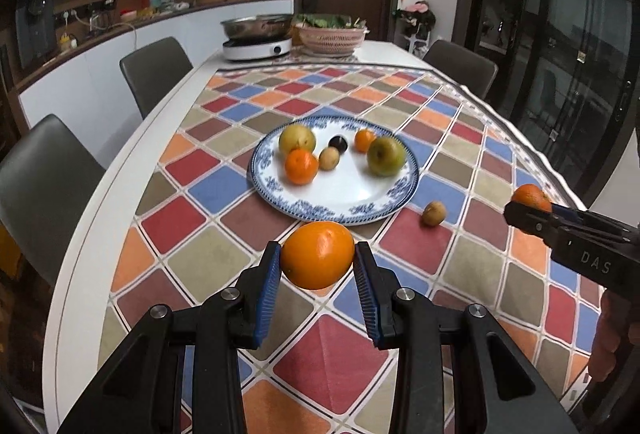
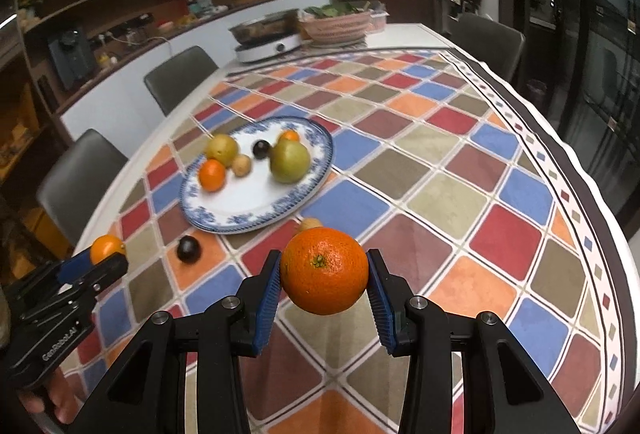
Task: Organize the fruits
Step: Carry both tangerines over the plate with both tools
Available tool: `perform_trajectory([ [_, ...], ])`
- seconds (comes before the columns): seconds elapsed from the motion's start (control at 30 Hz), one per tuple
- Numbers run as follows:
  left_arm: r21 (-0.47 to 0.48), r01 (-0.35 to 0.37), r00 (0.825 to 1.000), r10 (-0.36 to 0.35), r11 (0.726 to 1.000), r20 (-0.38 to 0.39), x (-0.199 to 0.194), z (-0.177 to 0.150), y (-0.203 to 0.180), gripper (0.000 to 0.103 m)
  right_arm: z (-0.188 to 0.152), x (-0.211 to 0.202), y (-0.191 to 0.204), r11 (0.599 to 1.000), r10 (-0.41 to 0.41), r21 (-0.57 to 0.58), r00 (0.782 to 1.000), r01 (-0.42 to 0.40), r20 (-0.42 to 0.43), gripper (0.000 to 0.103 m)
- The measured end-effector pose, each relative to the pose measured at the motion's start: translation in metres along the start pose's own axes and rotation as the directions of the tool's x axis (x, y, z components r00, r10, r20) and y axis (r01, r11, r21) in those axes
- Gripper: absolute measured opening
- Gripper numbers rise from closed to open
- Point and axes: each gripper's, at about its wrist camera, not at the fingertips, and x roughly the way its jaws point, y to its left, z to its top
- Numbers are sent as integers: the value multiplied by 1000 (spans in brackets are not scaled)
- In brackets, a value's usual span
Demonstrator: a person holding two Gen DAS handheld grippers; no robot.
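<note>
Orange fruit filled both your grippers — the left gripper (image 1: pixel 316 258) clamped a smooth orange (image 1: pixel 317 254), the right gripper (image 2: pixel 323 272) a mandarin (image 2: pixel 324 270) — both above the tablecloth (image 1: pixel 336 358), near the blue-rimmed plate (image 1: pixel 344 204).

Table (image 1: pixel 120 194) (checkered cloth (image 1: pixel 340 354), plate (image 1: pixel 360 202))

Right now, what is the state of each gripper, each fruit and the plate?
Left gripper: shut on smooth orange.
Right gripper: shut on rough orange.
Plate: on tablecloth, holding six fruits.
Small brown fruit: loose on tablecloth beside plate.
Dark fruit: loose on tablecloth beside plate.
</note>
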Motion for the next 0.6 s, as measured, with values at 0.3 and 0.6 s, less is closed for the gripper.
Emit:
perform_trajectory([
  [0.3,20,33,998,-34,999,53,-22,14,-7,36,12,-22,16,994,90,-60,995,-88,39,42],
  [0.6,40,61,993,-65,997,97,-30,36,-9,36,28,-35,32,980,159,-133,985,-149,69,42],
])
